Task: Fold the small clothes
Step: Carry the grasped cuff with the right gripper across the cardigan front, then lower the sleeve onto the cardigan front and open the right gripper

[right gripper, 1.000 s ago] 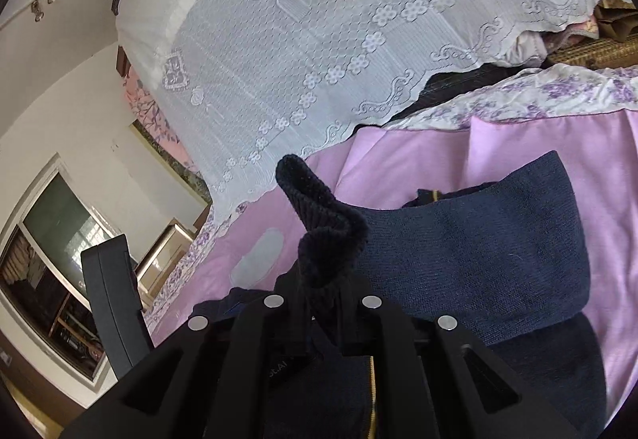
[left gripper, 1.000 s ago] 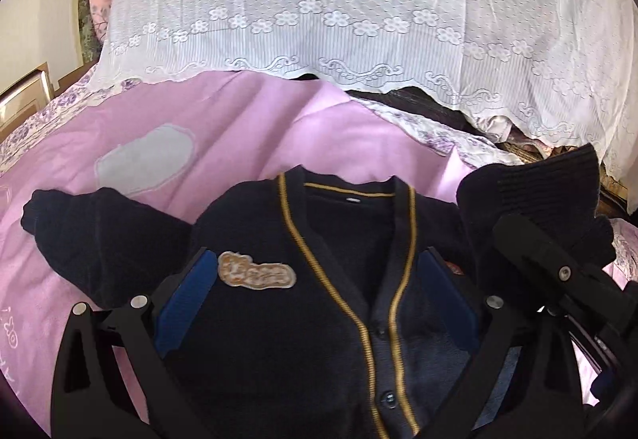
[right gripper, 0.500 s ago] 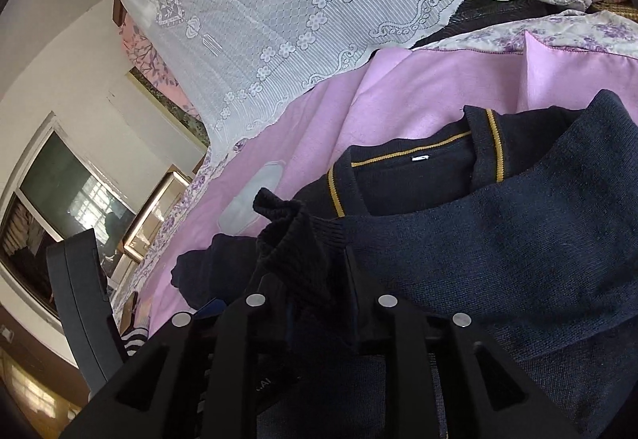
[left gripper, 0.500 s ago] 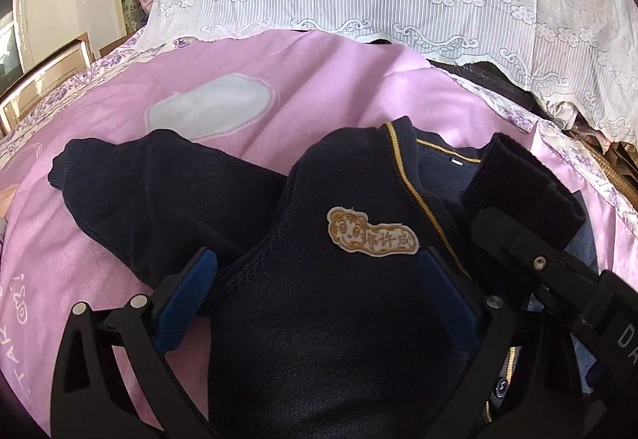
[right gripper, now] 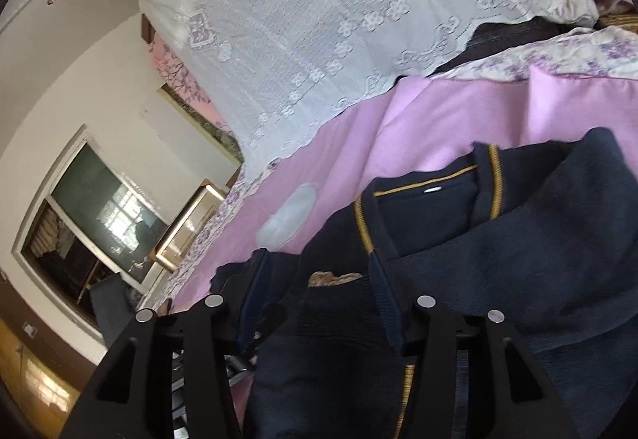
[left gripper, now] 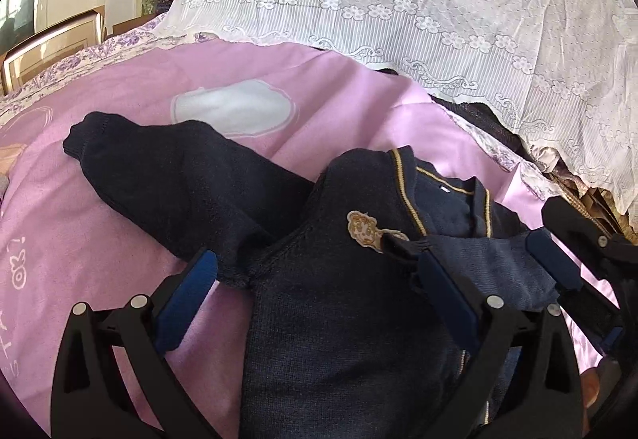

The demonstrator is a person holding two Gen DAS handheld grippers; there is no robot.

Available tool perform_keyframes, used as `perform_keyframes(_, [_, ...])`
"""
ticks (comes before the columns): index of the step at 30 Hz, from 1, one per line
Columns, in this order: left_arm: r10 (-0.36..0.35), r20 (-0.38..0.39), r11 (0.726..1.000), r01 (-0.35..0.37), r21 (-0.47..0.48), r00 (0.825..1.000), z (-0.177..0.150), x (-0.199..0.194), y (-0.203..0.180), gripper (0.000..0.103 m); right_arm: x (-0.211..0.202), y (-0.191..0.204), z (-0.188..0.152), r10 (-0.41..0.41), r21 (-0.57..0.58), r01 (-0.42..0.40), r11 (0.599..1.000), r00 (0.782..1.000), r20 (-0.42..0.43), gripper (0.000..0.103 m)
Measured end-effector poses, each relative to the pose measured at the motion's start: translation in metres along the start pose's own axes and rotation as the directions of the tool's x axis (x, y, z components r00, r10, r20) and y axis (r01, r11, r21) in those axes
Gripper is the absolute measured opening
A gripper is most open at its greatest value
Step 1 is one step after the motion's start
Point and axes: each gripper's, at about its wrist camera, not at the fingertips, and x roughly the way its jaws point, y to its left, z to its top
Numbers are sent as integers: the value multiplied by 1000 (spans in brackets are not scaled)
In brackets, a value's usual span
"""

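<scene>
We see a small navy cardigan (left gripper: pixel 343 319) with gold trim lying face up on a pink bedsheet (left gripper: pixel 131 100), collar at the far side, a tan badge (left gripper: pixel 363 231) on its chest. One sleeve (left gripper: pixel 171 180) stretches out flat to the left, its cuff on the pink cloth near a pale patch (left gripper: pixel 235 111) printed on the sheet. The other sleeve (right gripper: pixel 538 259) is folded across the front of the garment, its ribbed cuff end lying just below the badge. Our left tongs (left gripper: pixel 315 299) hang over the chest, spread wide, with blue pads (left gripper: pixel 187 291) apart and nothing pressed between them; the armpit seam sits just beside the left pad. Our right tongs (right gripper: pixel 315 303) stand over the folded cuff and their jaws are opening: the cuff lies between the fingers, but the pads no longer pinch it. In the left wrist view the right tongs (left gripper: pixel 490 271) appear at the right, straddling the lighter blue of the folded sleeve. A white lace cover (left gripper: pixel 418 0) is draped over a heap at the far side of the bed, and a window (right gripper: pixel 91 223) shows on the far left wall in the right wrist view.
</scene>
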Motion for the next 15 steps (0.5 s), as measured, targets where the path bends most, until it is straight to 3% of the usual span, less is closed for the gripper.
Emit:
perform_keyframes(2, [-26, 48, 999, 25, 26, 999, 2, -14, -11, 99, -16, -16, 9, -52, 28, 52, 998, 998, 30, 35])
perform_keyframes(5, [-77, 66, 992, 70, 102, 995, 3, -24, -36, 99, -38, -48, 21, -107, 94, 101, 990, 993, 58, 31])
perform_keyframes(8, [-108, -2, 977, 106, 187, 994, 0, -6, -69, 99, -54, -83, 27, -170, 142, 162, 976, 985, 44, 31])
perform_keyframes(11, [-23, -51, 975, 34, 221, 998, -6, 26, -82, 99, -59, -115, 28, -238, 163, 233, 959, 971, 11, 33])
perform_keyframes(13, [32, -131, 976, -3, 217, 991, -13, 54, -76, 99, -55, -136, 27, -260, 182, 260, 948, 965, -27, 33])
perform_keyframes(15, [25, -216, 985, 12, 171, 976, -17, 78, -58, 99, -49, -162, 23, -278, 238, 283, 929, 959, -56, 29])
